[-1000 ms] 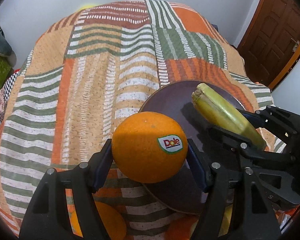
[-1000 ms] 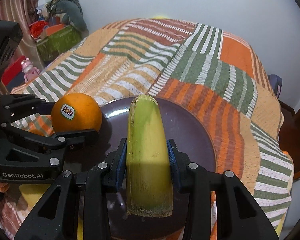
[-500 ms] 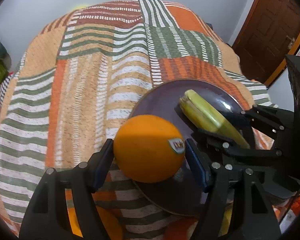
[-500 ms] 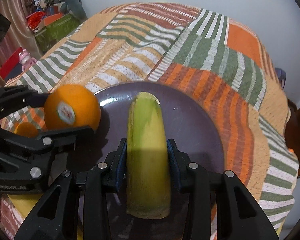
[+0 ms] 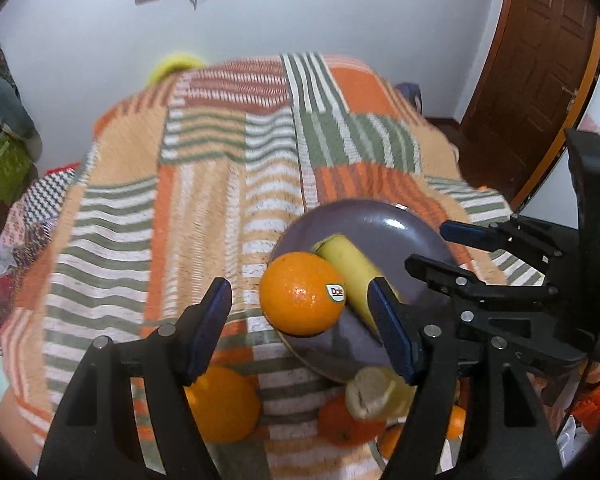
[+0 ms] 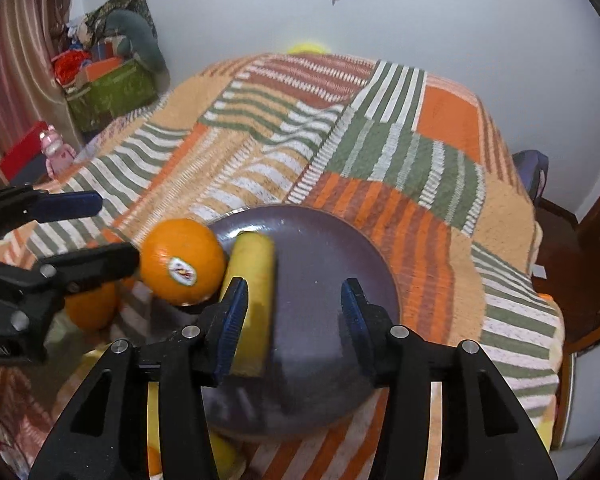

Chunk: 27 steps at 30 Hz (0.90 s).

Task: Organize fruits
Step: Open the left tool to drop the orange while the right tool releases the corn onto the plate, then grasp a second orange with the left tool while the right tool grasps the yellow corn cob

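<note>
In the left wrist view, the left gripper (image 5: 300,328) stood with its blue-padded black fingers (image 5: 210,328) spread wide and gripping nothing. Between and beyond them a round orange with a Dole sticker (image 5: 302,294) sat on the near left edge of a dark purple round plate (image 5: 384,224), touching a yellow-green banana piece (image 5: 350,270) that lay on the plate just to its right. The plate rested on a quilted bedcover with orange, green and white striped patches (image 5: 188,216). Nearer the camera, off the plate, lay a second plain orange (image 5: 224,404), a short pale-ended banana stub (image 5: 374,394) and more small oranges (image 5: 348,426), partly hidden by the fingers. The right gripper (image 5: 446,252) reached in from the right over the plate's far side, its fingers apart. A brown wooden door (image 5: 536,68) stood behind. In the right wrist view, the right gripper (image 6: 294,320) was likewise spread, nothing pinched; its left pad (image 6: 232,326) stood in front of the banana piece (image 6: 254,280), but whether it touched was unclear. The sticker orange (image 6: 182,262) leaned against the banana piece at the plate (image 6: 332,248) rim, on the left. The left gripper (image 6: 96,226) came in from the left with its fingers parted, and the plain orange (image 6: 92,308) lay on the bedcover (image 6: 380,152) beneath it. A green box (image 6: 112,94) sat on the floor by the wall.
</note>
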Tool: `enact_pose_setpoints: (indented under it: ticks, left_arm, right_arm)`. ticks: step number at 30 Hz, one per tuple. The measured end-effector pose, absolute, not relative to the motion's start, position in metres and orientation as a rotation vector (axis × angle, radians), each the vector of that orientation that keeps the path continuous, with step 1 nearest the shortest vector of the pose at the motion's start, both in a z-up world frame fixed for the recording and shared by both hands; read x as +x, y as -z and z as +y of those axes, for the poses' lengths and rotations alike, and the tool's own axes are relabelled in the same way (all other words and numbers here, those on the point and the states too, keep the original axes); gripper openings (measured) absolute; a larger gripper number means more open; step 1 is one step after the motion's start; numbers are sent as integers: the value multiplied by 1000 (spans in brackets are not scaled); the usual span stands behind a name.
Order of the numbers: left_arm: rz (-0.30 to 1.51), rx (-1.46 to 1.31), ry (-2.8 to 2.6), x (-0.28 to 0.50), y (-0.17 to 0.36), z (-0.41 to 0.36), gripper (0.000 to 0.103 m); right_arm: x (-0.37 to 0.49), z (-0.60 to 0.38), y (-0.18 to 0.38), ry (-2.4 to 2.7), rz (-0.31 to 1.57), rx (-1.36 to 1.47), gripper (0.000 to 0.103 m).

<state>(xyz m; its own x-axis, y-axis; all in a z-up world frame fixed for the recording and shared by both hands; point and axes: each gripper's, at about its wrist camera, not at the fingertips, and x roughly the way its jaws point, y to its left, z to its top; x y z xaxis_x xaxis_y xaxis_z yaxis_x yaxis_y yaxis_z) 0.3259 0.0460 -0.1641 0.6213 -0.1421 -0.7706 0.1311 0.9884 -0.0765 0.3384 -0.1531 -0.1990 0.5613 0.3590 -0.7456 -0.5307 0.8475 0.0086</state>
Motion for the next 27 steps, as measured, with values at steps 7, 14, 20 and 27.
enact_pose_setpoints:
  ticks: [7,14,20,27]
  left_arm:
    - [839,4,102,288,142,68,79]
    - [882,-1,45,259,156,98,82]
    - [943,-23,34,244,181,117,82]
    - [1000,-38,52,242,210,124,82]
  right_arm:
    - [300,-158,174,-526,750,-202,55]
    - [270,-153,188,-527,763,-219,57]
    - [260,-147,210,-532,834,-198,57]
    - [260,-140,238,-520,917,-212,57]
